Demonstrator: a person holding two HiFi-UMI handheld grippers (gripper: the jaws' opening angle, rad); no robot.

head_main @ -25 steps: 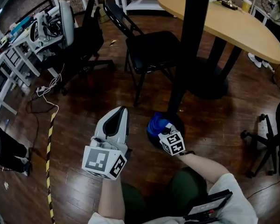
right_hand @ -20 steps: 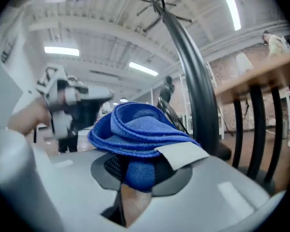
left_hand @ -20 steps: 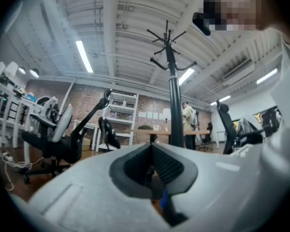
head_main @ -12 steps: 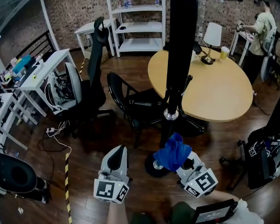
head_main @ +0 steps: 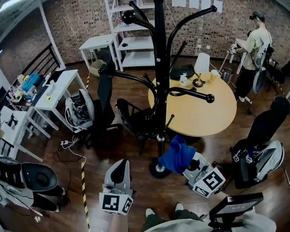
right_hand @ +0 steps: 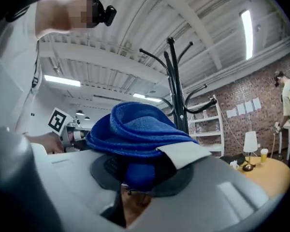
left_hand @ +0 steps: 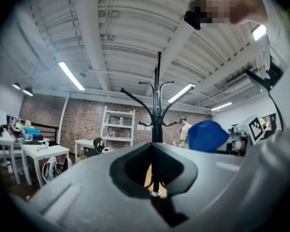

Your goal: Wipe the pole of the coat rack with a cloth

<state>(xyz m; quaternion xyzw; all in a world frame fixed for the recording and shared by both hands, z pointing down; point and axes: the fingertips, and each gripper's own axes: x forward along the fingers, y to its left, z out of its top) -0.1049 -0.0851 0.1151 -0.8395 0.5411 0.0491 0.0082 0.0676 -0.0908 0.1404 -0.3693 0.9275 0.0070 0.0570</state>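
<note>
The coat rack's pole (head_main: 158, 88) stands at mid-scene, black and upright, with its round foot on the wooden floor. The blue cloth (head_main: 177, 153) hangs just to the right of the pole's lowest stretch, above the foot; whether it touches the metal I cannot tell. The right hand-held gripper (head_main: 185, 161) has its jaws pinched on a bunched fold of that cloth. The left hand-held gripper (head_main: 121, 164), near and to the left of the foot, has its jaws pressed together on nothing and points up at the pole.

A second ago the cloth sat low at the foot with the head camera looking steeply down. Now the cloth has come up off the foot and the whole rack is in view, so the wipe looks ready to run upward. The round bench (head_main: 203, 117) stands behind, to the right.
</note>
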